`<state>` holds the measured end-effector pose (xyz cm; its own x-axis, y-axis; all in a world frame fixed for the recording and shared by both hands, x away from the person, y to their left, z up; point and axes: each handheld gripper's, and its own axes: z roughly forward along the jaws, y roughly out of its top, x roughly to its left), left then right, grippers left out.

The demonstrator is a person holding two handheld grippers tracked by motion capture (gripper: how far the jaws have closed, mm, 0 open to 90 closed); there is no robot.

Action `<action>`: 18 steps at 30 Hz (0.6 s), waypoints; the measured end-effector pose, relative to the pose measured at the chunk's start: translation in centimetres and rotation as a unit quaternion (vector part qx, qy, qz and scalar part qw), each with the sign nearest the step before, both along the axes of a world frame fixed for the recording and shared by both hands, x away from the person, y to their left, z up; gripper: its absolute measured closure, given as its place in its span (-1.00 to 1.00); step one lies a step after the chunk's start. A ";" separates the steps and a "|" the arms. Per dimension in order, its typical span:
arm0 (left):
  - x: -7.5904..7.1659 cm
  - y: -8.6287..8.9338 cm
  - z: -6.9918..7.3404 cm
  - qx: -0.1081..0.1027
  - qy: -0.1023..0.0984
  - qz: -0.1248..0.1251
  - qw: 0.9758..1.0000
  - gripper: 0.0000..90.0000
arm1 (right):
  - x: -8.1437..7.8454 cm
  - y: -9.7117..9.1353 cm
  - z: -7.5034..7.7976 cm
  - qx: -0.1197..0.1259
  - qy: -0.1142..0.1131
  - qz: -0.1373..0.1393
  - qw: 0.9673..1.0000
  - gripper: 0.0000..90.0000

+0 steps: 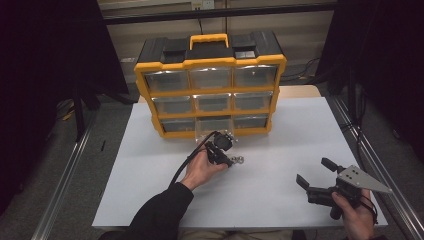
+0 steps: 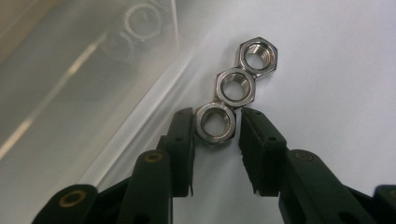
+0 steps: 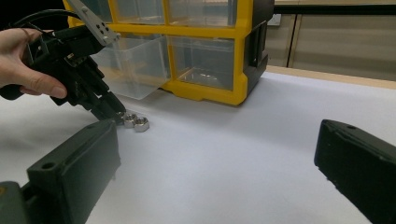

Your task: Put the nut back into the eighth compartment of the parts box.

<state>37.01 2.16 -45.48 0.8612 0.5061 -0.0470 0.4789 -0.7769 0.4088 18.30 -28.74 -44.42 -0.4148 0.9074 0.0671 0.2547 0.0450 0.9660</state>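
Three steel hex nuts (image 2: 236, 86) lie touching in a row on the white table (image 1: 280, 150), just in front of a pulled-out clear drawer (image 1: 212, 127). My left gripper (image 2: 215, 114) points down at them, and the nearest nut (image 2: 215, 122) sits between its jaws. The left pad is against the nut, while a thin gap shows at the right pad. In the right gripper view the same nuts (image 3: 135, 122) lie at the left gripper's (image 3: 114, 112) tips. My right gripper (image 1: 320, 175) rests at the table's near right, jaws wide apart, nothing between them.
A yellow and black drawer organizer (image 1: 210, 90) stands at the back of the table; its bottom middle drawer (image 3: 135, 70) is drawn out. More nuts (image 2: 142, 18) show through the drawer's clear wall. Dark curtains and metal rails flank the table.
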 end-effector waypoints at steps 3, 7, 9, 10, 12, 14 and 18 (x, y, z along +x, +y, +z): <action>-0.1 -0.1 0.0 0.003 -0.005 -0.003 1.000 0.49 | 0.0 0.0 0.0 0.000 0.000 0.000 1.000 -1.00; -0.1 -0.1 0.0 0.007 -0.008 -0.008 1.000 0.55 | 0.0 0.0 0.0 0.000 0.001 0.000 1.000 -1.00; -0.1 -0.1 0.0 0.008 -0.009 -0.010 1.000 0.56 | 0.0 0.0 0.0 0.000 0.001 0.000 1.000 -1.00; -0.1 -0.1 0.0 0.007 -0.009 -0.010 1.000 0.56 | 0.0 0.0 0.0 -0.001 0.000 0.000 1.000 -1.00; -0.1 -0.1 0.1 0.008 -0.009 -0.012 1.000 0.56 | 0.0 0.0 0.0 0.000 0.001 0.000 1.000 -1.00; -0.1 -0.2 0.1 0.009 -0.011 -0.013 1.000 0.56 | 0.0 0.0 0.0 0.001 0.001 -0.001 1.000 -1.00; -0.1 -0.2 0.1 0.013 -0.011 -0.016 1.000 0.56 | 0.0 0.0 0.0 0.000 0.001 0.000 1.000 -1.00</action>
<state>36.89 1.97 -45.37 0.8777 0.4789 -0.0159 0.4449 -0.8020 0.3985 18.30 -28.75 -44.42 -0.4145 0.9075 0.0679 0.2558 0.0445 0.9657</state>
